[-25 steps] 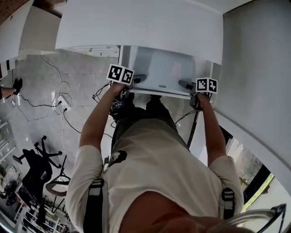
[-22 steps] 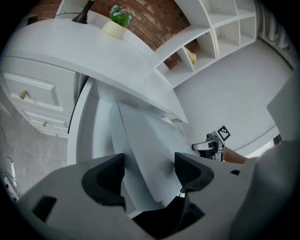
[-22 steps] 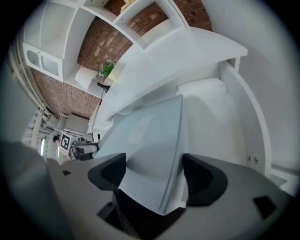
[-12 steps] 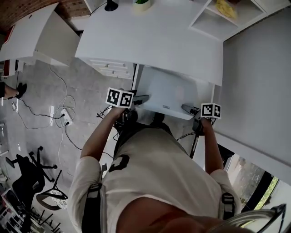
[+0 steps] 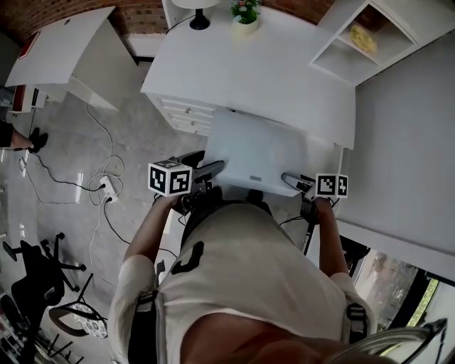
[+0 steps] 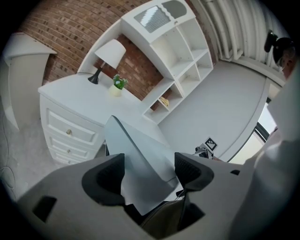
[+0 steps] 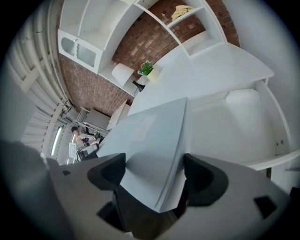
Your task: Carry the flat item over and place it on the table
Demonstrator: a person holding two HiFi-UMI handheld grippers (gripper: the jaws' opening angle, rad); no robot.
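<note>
Left gripper [image 6: 147,171]: jaws clamped on the near left corner of the flat item [image 5: 256,151], the pale grey panel wedged between the dark pads. Right gripper [image 7: 154,174]: same story, jaws pinching the near right corner. The panel hangs in the air between the two, just in front of the person's chest, its far edge overlapping the near edge of the white surface [image 5: 284,71]. On that surface, at the back, a lamp [image 5: 195,8] and a small potted plant [image 5: 246,13] stand side by side. Drawers [image 5: 186,114] front it on the left; a white shelf unit [image 5: 370,35] sits to the right.
</note>
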